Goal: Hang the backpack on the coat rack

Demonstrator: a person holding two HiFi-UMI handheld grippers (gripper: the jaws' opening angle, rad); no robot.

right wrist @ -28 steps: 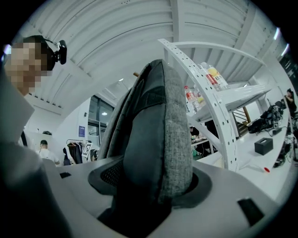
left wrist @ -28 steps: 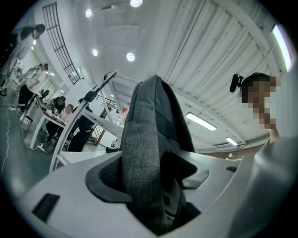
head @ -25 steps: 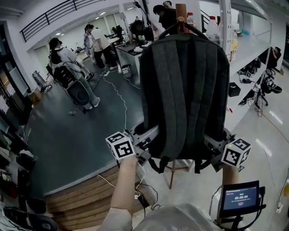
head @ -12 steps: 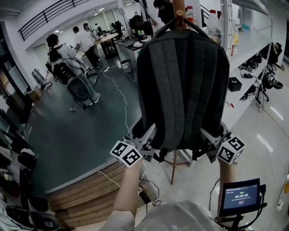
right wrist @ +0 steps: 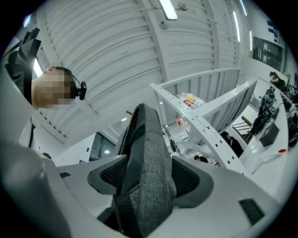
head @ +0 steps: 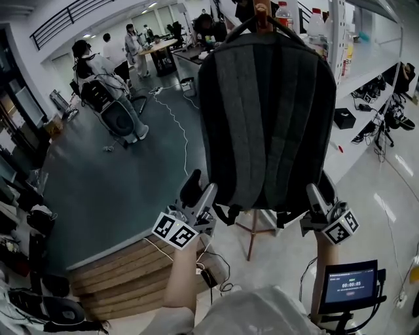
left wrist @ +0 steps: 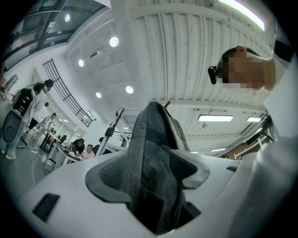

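**Backpack pinched at both bottom corners, its top up at the coat rack**

Nearest, the left gripper and the right gripper are each clamped on a lower corner of the backpack, and both gripper views show grey woven cloth squeezed between the pads. Loose strap ends dangle just beside the grippers. Above them the bag rises flat to the coat rack, with its carry loop high over both grippers (whether the loop is fully seated cannot be told). The bag looks soft and likely to slump, its cloth rough enough not to slip, and probably light, since it hangs thin. The corners suit lifting and steering, but the loop should take the weight, and the straps could snag.
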